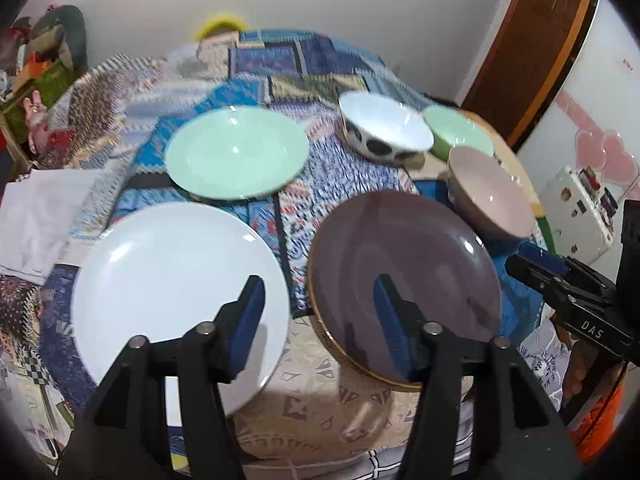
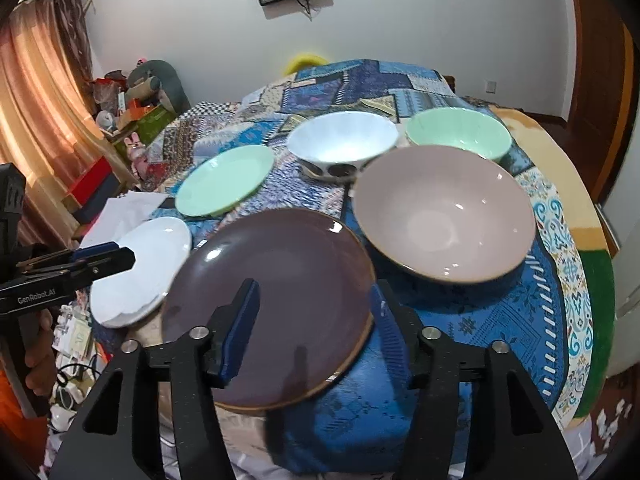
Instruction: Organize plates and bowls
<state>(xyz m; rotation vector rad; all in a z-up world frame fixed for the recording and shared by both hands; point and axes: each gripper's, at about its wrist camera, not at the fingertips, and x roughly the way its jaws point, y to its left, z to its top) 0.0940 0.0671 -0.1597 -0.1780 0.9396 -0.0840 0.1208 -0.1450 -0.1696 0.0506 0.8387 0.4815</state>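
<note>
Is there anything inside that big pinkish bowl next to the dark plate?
The pink bowl looks empty: its smooth inside shows only light reflections, right down to the bottom. What lies under it is hidden; only the patterned blue cloth shows around its base.

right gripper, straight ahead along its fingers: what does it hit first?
Most likely the brown plate: the right gripper is open and pointing down over its near-right rim. Depth is unclear; it could clip the blue cloth just beside it.

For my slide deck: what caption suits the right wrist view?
Open right tool above a brown plate; pink bowl, two more bowls and two plates on patterned cloth.
</note>
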